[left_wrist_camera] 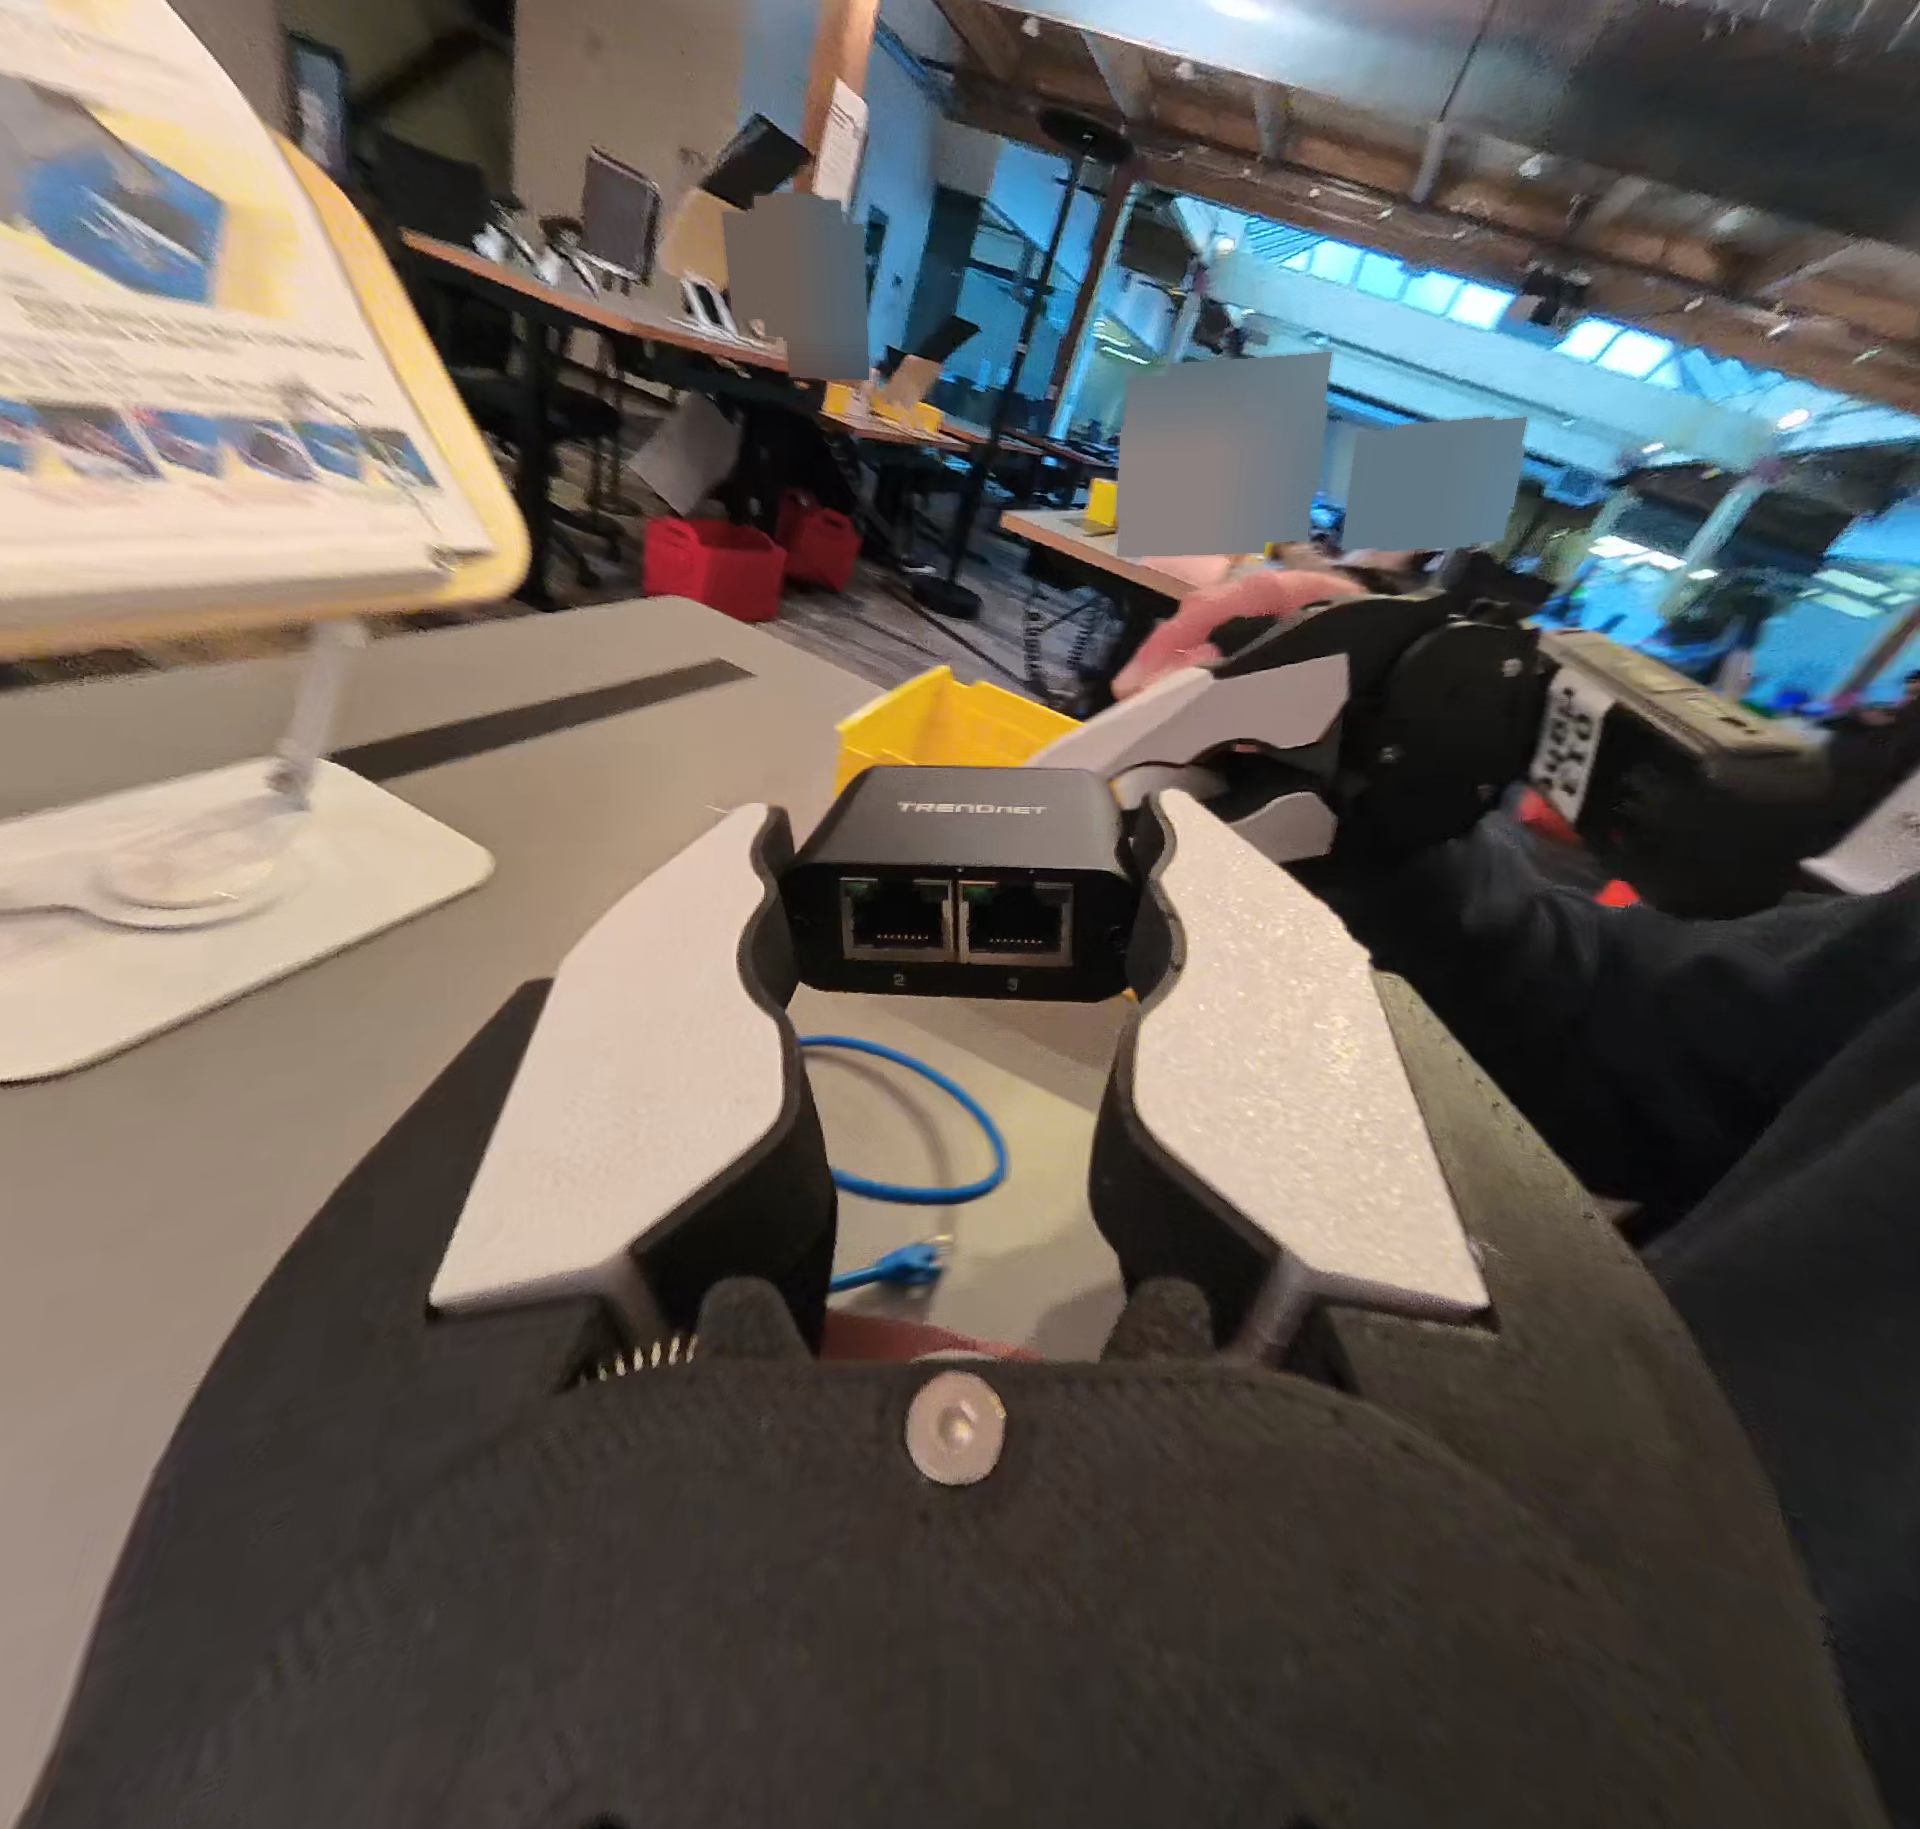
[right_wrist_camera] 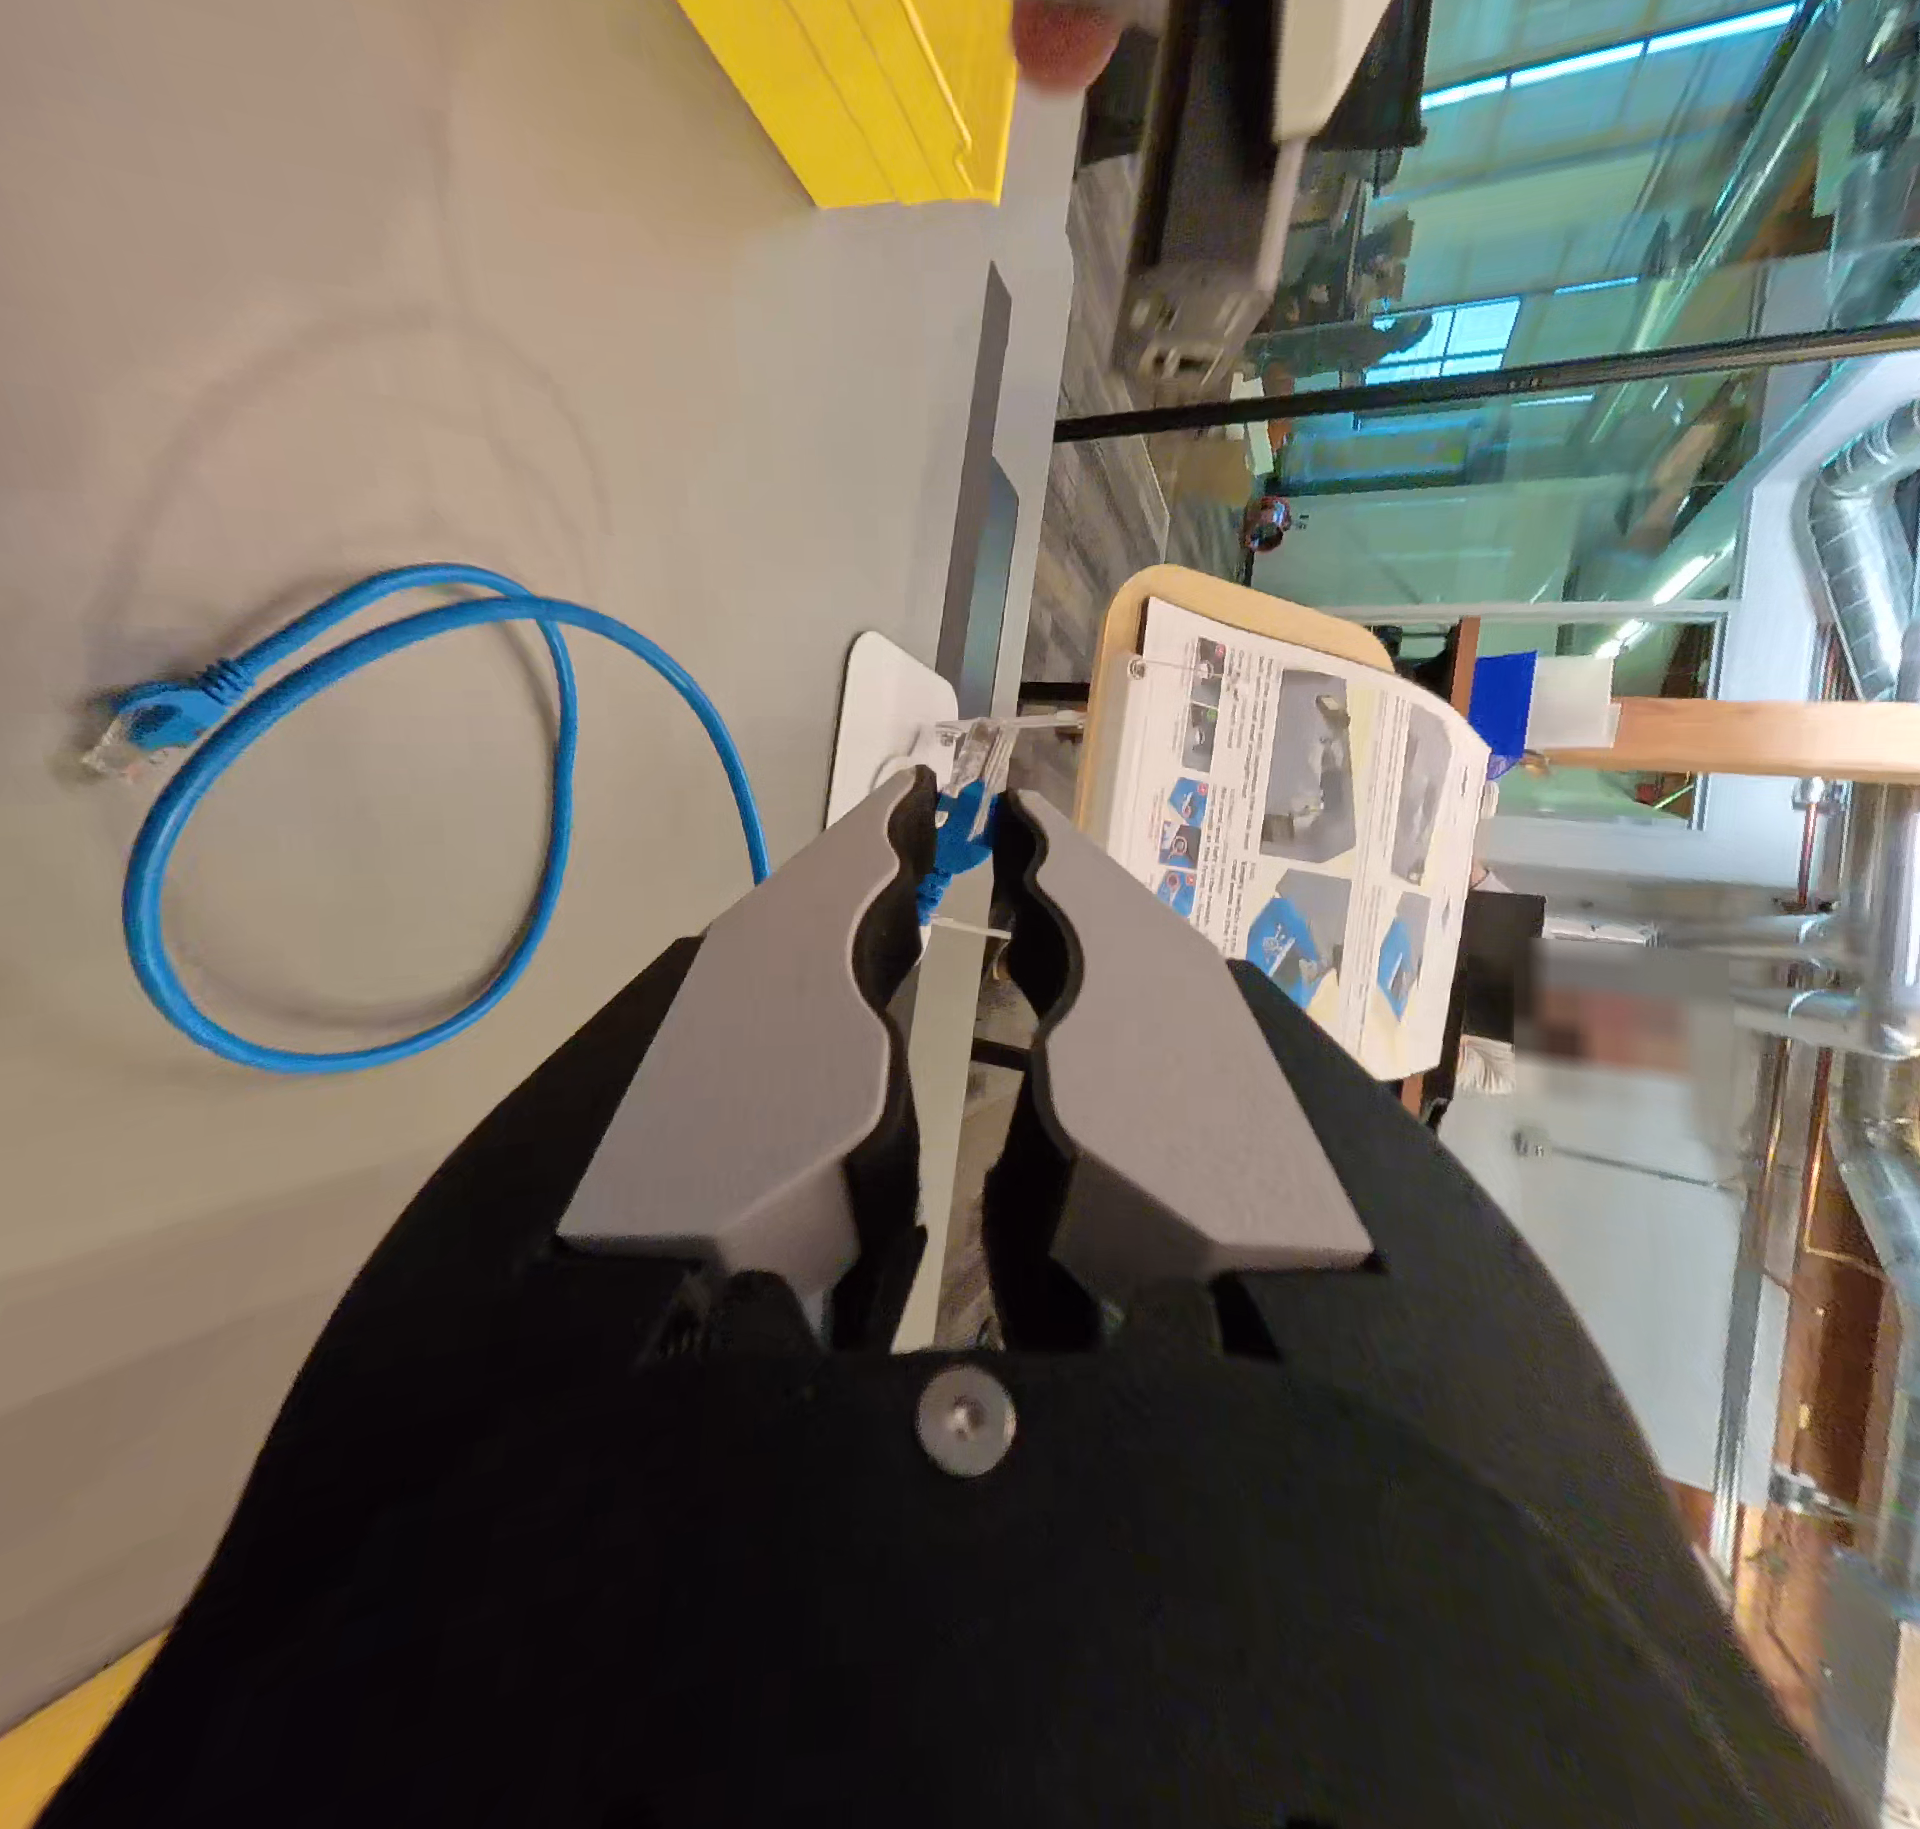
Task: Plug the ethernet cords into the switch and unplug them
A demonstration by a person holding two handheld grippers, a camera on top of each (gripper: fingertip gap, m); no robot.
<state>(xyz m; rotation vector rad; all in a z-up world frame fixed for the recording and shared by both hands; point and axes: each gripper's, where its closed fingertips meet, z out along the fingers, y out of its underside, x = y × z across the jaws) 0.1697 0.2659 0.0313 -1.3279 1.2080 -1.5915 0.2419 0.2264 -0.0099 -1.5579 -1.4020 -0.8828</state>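
My left gripper (left_wrist_camera: 958, 880) is shut on a small black switch (left_wrist_camera: 961, 875) and holds it above the grey table, its two empty ports facing the camera. A blue ethernet cord (left_wrist_camera: 940, 1145) lies looped on the table below it. My right gripper (right_wrist_camera: 964, 808) is shut on one plug (right_wrist_camera: 966, 792) of the blue cord (right_wrist_camera: 343, 823), the clear connector sticking out past the fingertips. The cord's other plug (right_wrist_camera: 135, 730) lies free on the table at the left. The right gripper also shows in the left wrist view (left_wrist_camera: 1288, 740), to the right of the switch and behind it.
A yellow bin (left_wrist_camera: 935, 730) stands just behind the switch. An instruction sheet on a clear stand (left_wrist_camera: 197, 345) with a white base (left_wrist_camera: 208, 906) stands at the left of the grey table (left_wrist_camera: 582, 740). A person's dark sleeve (left_wrist_camera: 1662, 1052) is at the right. There is about 10 cm between the tips of the two grippers.
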